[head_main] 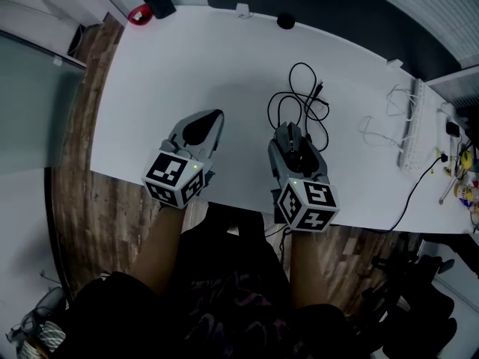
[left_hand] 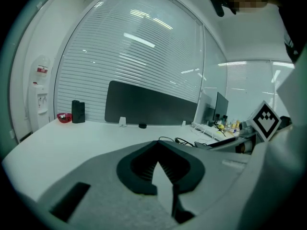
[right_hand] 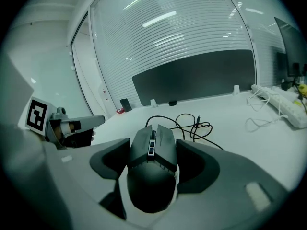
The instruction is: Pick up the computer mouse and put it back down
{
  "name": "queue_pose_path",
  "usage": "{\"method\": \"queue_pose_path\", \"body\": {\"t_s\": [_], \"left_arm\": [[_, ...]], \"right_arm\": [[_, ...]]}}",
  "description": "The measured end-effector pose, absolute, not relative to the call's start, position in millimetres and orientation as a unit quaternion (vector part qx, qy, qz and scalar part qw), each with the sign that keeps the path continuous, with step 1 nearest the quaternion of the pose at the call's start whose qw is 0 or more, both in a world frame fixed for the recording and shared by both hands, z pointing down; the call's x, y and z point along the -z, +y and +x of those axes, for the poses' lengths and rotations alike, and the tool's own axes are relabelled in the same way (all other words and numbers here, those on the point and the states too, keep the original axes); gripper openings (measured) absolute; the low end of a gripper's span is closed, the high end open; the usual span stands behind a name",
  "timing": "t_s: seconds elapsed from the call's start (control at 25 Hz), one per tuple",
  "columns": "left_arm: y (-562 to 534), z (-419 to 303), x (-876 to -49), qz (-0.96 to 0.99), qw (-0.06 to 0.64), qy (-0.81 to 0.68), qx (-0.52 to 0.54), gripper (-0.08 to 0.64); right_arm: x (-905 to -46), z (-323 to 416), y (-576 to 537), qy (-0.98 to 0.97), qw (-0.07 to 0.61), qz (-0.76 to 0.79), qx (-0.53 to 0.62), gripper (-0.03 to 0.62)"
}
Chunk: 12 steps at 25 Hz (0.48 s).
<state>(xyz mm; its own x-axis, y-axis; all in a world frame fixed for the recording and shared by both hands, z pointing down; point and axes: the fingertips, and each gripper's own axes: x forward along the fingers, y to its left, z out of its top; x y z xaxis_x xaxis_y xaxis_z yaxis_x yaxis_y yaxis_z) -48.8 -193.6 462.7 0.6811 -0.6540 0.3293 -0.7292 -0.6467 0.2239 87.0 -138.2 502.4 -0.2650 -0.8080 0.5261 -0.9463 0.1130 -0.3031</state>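
A black wired computer mouse (head_main: 287, 134) (right_hand: 152, 176) sits between the jaws of my right gripper (head_main: 293, 145) (right_hand: 152, 145), whose pads close against its two sides. The mouse's black cable (head_main: 302, 99) (right_hand: 192, 123) lies in loops on the white desk (head_main: 187, 66) just beyond it. Whether the mouse rests on the desk cannot be told. My left gripper (head_main: 218, 115) (left_hand: 159, 143) hovers to the left of the mouse near the desk's front edge. Its jaw tips meet and nothing is between them.
A white power strip (head_main: 410, 133) with white leads lies at the desk's right end. A red bowl (head_main: 138, 13) and a black box (head_main: 159, 4) stand at the far left corner. A dark partition (right_hand: 192, 78) runs along the back edge.
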Motion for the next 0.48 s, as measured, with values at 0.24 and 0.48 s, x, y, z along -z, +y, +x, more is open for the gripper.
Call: {"method": "queue_pose_path", "body": {"t_s": [0.24,0.48], "left_arm": [[-186.1,-51.8,-483.8,0.895,0.189,-0.383,-0.124,-0.006],[-179.2,-51.8,-500.3,0.891,0.201,-0.383,-0.134,-0.006]], "right_arm": [[-523.9,81.0,-129.4,-0.732,0.134,0.588,-0.317,0.31],[-556.0,76.3,-120.5,-0.724,0.163,0.579,-0.337,0.31]]}}
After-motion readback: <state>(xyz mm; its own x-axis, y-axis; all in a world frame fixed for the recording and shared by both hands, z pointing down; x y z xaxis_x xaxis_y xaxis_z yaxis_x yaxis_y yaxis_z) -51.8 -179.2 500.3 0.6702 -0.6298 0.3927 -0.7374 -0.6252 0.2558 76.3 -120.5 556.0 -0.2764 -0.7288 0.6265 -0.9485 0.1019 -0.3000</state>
